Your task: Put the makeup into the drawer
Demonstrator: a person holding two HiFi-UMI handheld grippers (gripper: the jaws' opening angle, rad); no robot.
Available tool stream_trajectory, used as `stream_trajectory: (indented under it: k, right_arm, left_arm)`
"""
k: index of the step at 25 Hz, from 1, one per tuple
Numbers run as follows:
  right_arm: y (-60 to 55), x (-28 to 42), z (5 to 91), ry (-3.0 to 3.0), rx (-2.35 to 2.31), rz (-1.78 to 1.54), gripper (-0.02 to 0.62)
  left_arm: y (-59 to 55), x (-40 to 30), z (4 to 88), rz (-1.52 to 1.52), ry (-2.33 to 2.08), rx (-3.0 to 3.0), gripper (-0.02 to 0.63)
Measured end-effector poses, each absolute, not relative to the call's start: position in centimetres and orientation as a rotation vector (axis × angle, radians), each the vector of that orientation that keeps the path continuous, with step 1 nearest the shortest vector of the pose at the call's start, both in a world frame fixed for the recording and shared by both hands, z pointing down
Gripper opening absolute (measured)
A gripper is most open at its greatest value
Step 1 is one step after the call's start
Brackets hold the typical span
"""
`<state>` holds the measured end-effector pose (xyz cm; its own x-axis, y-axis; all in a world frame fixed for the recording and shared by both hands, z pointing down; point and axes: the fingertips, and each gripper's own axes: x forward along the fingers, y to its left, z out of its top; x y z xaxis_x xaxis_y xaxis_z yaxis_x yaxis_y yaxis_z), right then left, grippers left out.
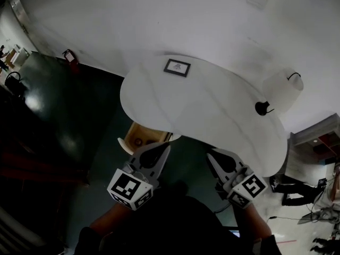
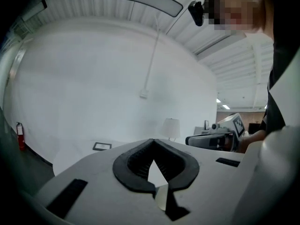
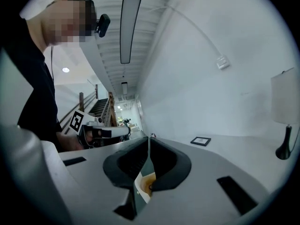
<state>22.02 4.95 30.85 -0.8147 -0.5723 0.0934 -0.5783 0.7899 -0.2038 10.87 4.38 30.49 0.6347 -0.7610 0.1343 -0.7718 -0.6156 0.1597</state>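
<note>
At the far left of the head view a red fire extinguisher (image 1: 69, 56) stands where the dark floor (image 1: 64, 121) meets the white wall (image 1: 159, 15). Next to the right, a wooden drawer (image 1: 151, 134) stands pulled open from under the near-left edge of the rounded white counter (image 1: 212, 105). A small dark round thing that seems to be the makeup (image 1: 138, 141) lies inside the drawer, though it is too small to make out clearly. Just right of the drawer and nearer the person, the left gripper (image 1: 166, 146) is held off the counter, pointing roughly level towards it; in the left gripper view its jaws are pressed together with nothing between them. A small black picture frame (image 1: 177, 67) lies flat on the far side of the counter. The right gripper (image 1: 210, 154) is held beside the left one, apart from it and also clear of the counter edge. In the right gripper view its jaws are likewise closed on nothing, and the drawer's wooden inside shows through the gap beneath them. At the right end of the counter stands a lamp (image 1: 284, 89) with a white shade and a black base.
</note>
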Motion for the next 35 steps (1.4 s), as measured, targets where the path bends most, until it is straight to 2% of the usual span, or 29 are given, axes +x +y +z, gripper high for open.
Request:
stream_trajectory:
  k: [17, 28, 35]
  right_arm:
    - [4.7, 21.3, 26.7, -2.768, 1.32, 0.123, 0.017]
    - [3.8, 19.4, 26.2, -2.866, 1.375, 0.207, 0.017]
    - [2.7, 23.2, 25.1, -2.802, 1.478, 0.177, 0.015]
  left_arm:
    - [1.9, 10.1, 28.4, 0.151, -1.046, 2.869, 0.009]
    - [1.5, 8.5, 25.9, 0.071, -1.14, 2.853, 0.009]
    - [0.8, 5.3, 26.0, 0.138, -1.267, 2.806, 0.011]
